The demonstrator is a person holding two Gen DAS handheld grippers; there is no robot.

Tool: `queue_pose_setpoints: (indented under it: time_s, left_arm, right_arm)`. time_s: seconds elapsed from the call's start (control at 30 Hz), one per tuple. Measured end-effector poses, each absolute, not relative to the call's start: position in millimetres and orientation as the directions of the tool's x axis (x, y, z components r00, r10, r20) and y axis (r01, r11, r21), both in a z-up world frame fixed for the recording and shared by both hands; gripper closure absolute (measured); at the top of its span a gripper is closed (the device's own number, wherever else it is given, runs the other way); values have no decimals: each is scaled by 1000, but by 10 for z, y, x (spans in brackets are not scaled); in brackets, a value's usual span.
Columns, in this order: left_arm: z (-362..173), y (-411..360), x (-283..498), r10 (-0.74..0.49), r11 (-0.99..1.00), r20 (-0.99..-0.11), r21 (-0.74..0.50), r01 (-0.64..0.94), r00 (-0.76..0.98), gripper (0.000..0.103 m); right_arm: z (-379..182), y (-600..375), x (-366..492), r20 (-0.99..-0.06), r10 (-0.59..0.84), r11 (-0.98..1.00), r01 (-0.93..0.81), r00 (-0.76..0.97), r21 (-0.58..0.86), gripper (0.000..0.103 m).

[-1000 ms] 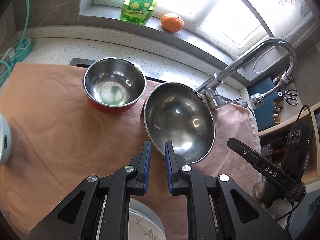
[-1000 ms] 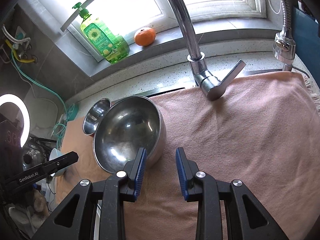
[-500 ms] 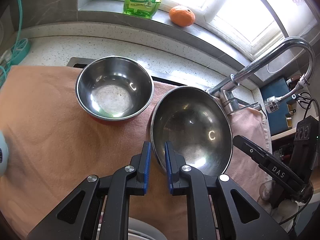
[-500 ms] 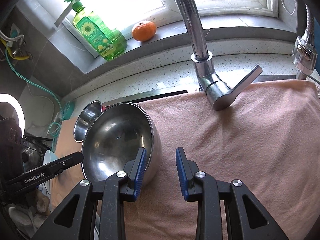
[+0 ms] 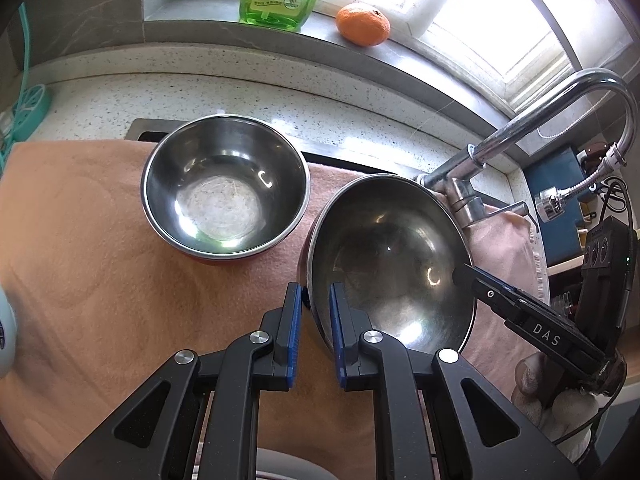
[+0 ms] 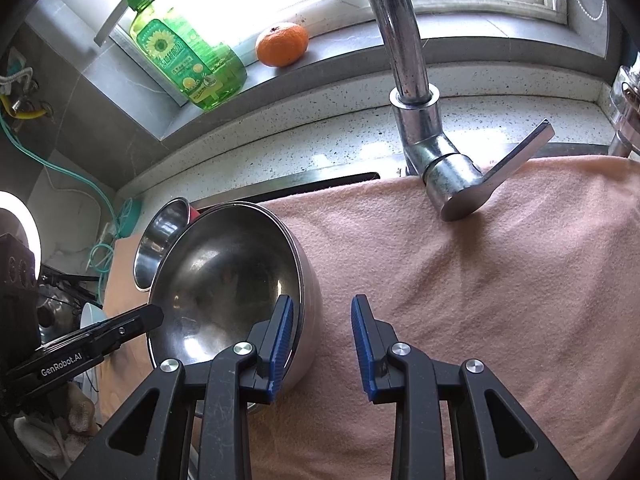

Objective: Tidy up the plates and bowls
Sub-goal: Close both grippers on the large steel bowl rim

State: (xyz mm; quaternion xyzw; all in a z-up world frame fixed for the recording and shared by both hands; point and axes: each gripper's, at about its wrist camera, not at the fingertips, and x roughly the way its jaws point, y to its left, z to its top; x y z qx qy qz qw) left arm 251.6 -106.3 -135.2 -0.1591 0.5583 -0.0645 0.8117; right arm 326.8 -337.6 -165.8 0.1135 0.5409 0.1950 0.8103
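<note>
A large steel bowl (image 5: 392, 264) (image 6: 224, 272) is tilted over the peach towel (image 5: 80, 260). My left gripper (image 5: 314, 300) is shut on its near rim, one pad inside and one outside. To its left a smaller steel bowl with a red outside (image 5: 224, 200) (image 6: 160, 236) sits upright on the towel. My right gripper (image 6: 322, 316) is open at the large bowl's opposite side. Its left finger lies over the bowl's inside, and the rim and wall stand between the jaws without being pressed. In the left wrist view its black finger (image 5: 476, 284) reaches over the bowl's right rim.
A chrome faucet (image 6: 420, 120) (image 5: 520, 132) with a lever stands behind the towel. A green soap bottle (image 6: 180, 48) and an orange (image 6: 282, 44) sit on the window sill. A pale plate edge (image 5: 280, 464) shows under my left gripper. Cables hang at the far left.
Both grippers have moved forward and down. The large bowl has travelled with my left gripper, closer to the red-sided bowl. My right gripper's left finger now overlaps the large bowl's rim.
</note>
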Motion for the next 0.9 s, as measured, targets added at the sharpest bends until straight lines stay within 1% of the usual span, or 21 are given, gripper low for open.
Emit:
queue_pose_setpoints:
  time_s: [0.03, 0.07, 0.1, 0.2, 0.63, 0.9]
  left_arm:
    - [-1352, -1064, 2517, -283, 941, -886, -330, -71, 367, 91]
    - [-1353, -1064, 2518, -283, 941, -886, -330, -70, 366, 91]
    - [-1354, -1066, 2518, -284, 942, -886, -330, -68, 366, 91]
    - [-1348, -1070, 2513, -286, 942, -886, -329, -61, 366, 91]
    - [-1351, -1079, 2501, -291, 941, -886, -333, -56, 362, 91]
    - [-1321, -1101, 2412, -317, 935, -880, -353, -41, 353, 91]
  right_arm:
    - [-1659, -3366, 3268, -833, 440, 898, -195, 336, 396, 78]
    - [-1661, -3355, 3271, -833, 442, 896, -198, 333, 397, 82]
    - [-1664, -3347, 3271, -834, 443, 896, -201, 330, 396, 84]
    - [-1669, -3315, 3265, -833, 446, 894, -209, 326, 397, 87]
    - [-1629, -3237, 3222, -846, 412, 909, -225, 340, 352, 89]
    - [-1559, -3279, 3143, -845, 400, 914, -215, 355, 343, 88]
